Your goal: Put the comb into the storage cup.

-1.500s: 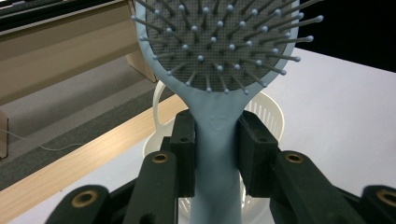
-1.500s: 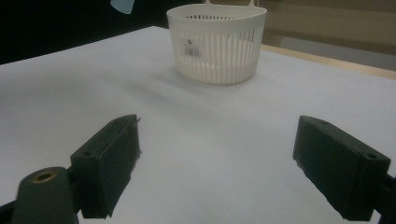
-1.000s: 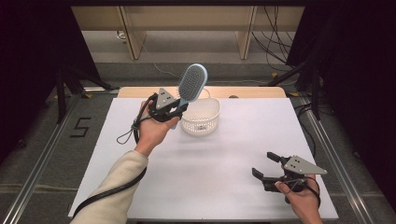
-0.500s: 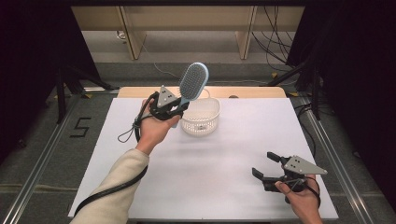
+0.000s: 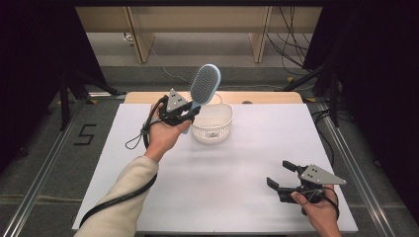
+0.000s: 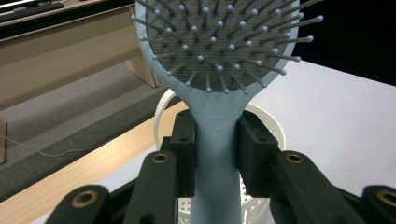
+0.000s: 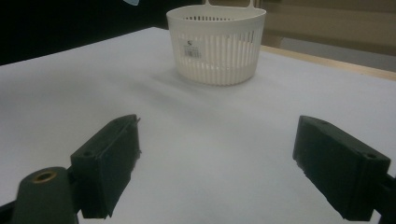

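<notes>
A matt pale-blue plastic hairbrush [image 6: 218,140] with ball-tipped pins is seen above a slotted, smooth white plastic basket [image 5: 212,123]; beneath the basket, matt white table [image 5: 237,173] covering is laid over wood.

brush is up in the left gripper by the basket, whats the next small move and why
Probably lower the hairbrush into the white basket. The left hand-held gripper grips its handle, brush head raised above the basket's near-left rim, and the basket looks empty. The right hand-held gripper sits open, well away.

White table [image 5: 237,168] w/ wood far edge; white slotted basket [image 5: 212,123] sits near back-centre.
</notes>
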The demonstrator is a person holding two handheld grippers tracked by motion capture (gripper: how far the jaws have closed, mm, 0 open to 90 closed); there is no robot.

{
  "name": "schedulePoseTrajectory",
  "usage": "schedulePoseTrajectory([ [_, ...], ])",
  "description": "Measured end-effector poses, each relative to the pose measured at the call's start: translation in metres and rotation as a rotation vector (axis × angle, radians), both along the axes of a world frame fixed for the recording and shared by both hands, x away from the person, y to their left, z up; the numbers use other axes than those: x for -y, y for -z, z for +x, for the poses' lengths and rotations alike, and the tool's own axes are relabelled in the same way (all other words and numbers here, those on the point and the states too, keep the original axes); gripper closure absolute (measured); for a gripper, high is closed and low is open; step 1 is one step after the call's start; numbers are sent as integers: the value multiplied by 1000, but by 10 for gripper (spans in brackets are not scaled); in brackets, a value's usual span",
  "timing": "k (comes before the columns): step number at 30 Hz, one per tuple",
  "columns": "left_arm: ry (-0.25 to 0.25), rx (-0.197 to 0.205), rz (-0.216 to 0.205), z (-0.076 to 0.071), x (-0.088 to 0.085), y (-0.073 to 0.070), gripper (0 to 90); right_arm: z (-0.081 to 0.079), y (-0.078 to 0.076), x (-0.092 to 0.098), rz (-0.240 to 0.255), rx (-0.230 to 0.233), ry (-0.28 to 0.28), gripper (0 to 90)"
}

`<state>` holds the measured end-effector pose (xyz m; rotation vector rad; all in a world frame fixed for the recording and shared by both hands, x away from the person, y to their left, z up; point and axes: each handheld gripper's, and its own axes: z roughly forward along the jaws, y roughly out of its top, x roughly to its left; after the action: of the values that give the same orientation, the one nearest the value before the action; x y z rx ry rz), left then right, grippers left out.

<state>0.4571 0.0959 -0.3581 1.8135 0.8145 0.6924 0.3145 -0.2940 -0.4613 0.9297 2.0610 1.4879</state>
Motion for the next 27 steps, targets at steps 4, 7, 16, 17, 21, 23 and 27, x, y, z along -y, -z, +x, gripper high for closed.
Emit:
schedulePoseTrajectory([
  [4, 1, 1, 0, 1, 1, 0, 698, 0, 0, 0, 0, 2, -2, 154],
  [7, 1, 1, -2, 2, 2, 0, 698, 0, 0, 0, 0, 1, -1, 154],
  [16, 6, 4, -2, 4, 5, -3, 698, 0, 0, 0, 3, -2, 1, 154],
  [17, 6, 3, -3, 4, 5, -3, 698, 0, 0, 0, 3, -2, 2, 154],
  [21, 6, 4, -5, 5, 5, -3, 698, 0, 0, 0, 4, -1, 2, 154],
  [23, 5, 3, -5, 5, 5, -3, 698, 0, 0, 0, 3, -1, 2, 154],
  [27, 3, 3, -3, 6, 4, -4, 698, 0, 0, 0, 4, -1, 2, 154],
])
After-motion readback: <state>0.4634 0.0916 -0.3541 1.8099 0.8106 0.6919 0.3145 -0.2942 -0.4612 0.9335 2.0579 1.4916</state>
